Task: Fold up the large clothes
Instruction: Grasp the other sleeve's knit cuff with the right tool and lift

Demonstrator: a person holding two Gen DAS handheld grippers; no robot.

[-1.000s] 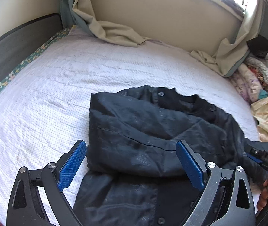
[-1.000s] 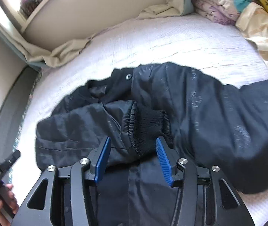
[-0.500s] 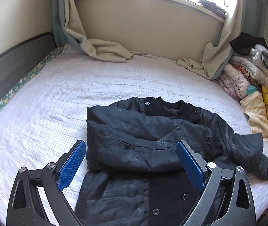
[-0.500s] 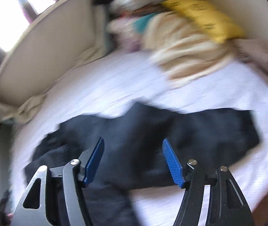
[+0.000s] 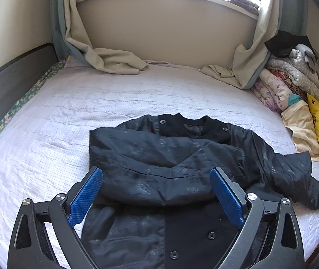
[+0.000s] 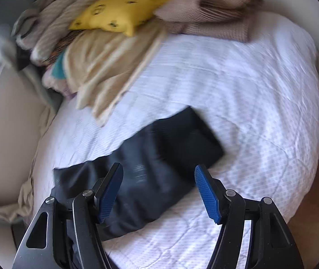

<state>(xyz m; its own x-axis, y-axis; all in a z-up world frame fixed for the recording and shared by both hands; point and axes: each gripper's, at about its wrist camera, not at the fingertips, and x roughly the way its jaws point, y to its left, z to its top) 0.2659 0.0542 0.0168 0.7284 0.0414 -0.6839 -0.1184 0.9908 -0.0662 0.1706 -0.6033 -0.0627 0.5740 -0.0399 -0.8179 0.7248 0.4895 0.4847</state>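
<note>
White quilted bed (image 5: 119, 103) under a curtained window, with a black button-front jacket (image 5: 181, 157) lying face up on it.

One sleeve is folded across the chest; the other sleeve (image 6: 159, 163) lies out to the side on the quilt. Left tongs (image 5: 156, 198) hover wide apart and empty over the chest; right tongs (image 6: 158, 192) gape equally wide and empty above that loose sleeve. Judging by its sheen, the fabric is light, limp and slippery, so the knit cuff or a seam looks the surest hold.
</note>
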